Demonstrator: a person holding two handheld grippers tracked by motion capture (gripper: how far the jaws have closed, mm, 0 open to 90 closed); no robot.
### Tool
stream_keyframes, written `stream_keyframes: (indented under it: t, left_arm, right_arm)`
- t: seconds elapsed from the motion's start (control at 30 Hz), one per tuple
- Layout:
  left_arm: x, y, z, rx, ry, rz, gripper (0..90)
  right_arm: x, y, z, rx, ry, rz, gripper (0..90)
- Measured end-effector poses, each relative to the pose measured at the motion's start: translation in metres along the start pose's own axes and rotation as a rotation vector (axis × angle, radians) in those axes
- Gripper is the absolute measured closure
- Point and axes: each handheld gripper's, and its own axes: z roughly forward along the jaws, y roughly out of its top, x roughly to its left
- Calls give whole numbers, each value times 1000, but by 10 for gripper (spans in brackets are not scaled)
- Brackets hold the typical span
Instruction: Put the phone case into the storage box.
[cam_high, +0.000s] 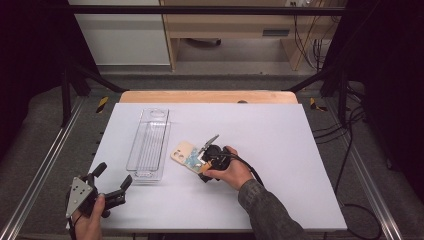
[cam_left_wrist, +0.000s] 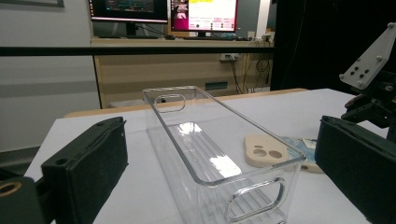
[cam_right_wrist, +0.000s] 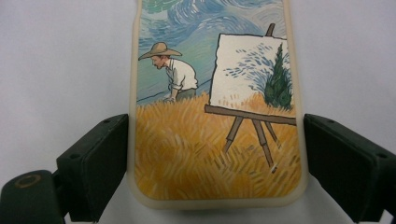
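Observation:
A phone case (cam_high: 182, 154) lies flat on the white table (cam_high: 280, 150). It has a cream rim and a painted back showing a man in a straw hat, a wheat field and an easel (cam_right_wrist: 205, 93). My right gripper (cam_high: 200, 162) holds the case's near end, with one black jaw pressed against each long edge (cam_right_wrist: 217, 126). A clear plastic bin (cam_high: 149, 144) stands empty just left of the case. My left gripper (cam_high: 116, 173) hovers open at the table's front left corner. It faces the bin's near end (cam_left_wrist: 219, 149), with nothing between its jaws (cam_left_wrist: 219, 123).
Beyond the bin in the left gripper view lie the case's camera cut-outs (cam_left_wrist: 264, 151) and the right gripper's grey plate (cam_left_wrist: 373, 56). A wooden strip (cam_high: 207, 96) runs along the table's far edge, with metal rails along both sides. Cables (cam_high: 350, 165) trail on the right.

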Motion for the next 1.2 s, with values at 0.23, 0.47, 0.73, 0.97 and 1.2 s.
stream_keyframes:
  t: [0.23, 0.47, 0.73, 0.97, 1.2]
  left_arm:
    - [0, 0, -1, -1, 3, -3, 23]
    - [1, 0, -1, -6, 7, -6, 23]
    - [2, 1, -2, -6, 10, -4, 24]
    - [3, 1, -3, -10, 15, -13, 24]
    - [3, 1, -3, -17, 17, -20, 24]
  right_arm:
    - [1, 1, -1, 9, -7, -6, 117]
    - [4, 1, -4, -7, -22, -22, 122]
    - [3, 0, -18, -59, -13, -16, 123]
    - [1, -4, -33, -101, -8, 0, 123]
    - [0, -17, -47, -142, -6, 11, 123]
